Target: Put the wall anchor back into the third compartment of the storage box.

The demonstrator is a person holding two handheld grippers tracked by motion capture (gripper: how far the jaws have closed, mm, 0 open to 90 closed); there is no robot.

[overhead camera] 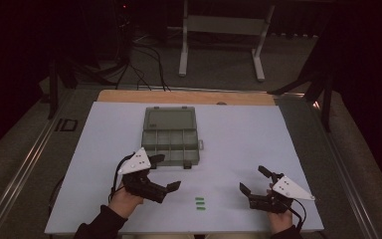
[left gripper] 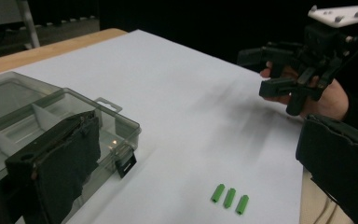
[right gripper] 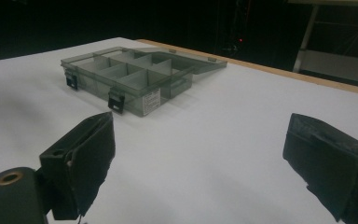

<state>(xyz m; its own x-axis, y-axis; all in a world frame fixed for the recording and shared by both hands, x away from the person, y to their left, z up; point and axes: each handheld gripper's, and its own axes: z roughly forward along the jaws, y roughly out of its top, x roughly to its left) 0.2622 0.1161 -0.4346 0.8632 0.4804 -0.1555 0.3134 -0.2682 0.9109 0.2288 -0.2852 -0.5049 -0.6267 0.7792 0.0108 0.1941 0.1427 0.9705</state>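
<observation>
A clear grey compartment box (overhead camera: 171, 134) lies open in the middle of the white table, its lid folded back toward the far side. Its dividers show in the left gripper view (left gripper: 51, 121) and the right gripper view (right gripper: 135, 77). Three small green pegs (overhead camera: 200, 203) lie side by side near the front edge, between the two hands; they also show in the left gripper view (left gripper: 230, 198). My left gripper (overhead camera: 165, 173) is open, just in front of the box's near left corner. My right gripper (overhead camera: 253, 180) is open at the front right, with nothing between its jaws.
The white sheet (overhead camera: 238, 134) covers a wooden tabletop (overhead camera: 179, 96) whose far edge shows as a strip. Beyond it stand a metal frame (overhead camera: 219, 35) and cables on the floor. Dark rails run along both sides of the table.
</observation>
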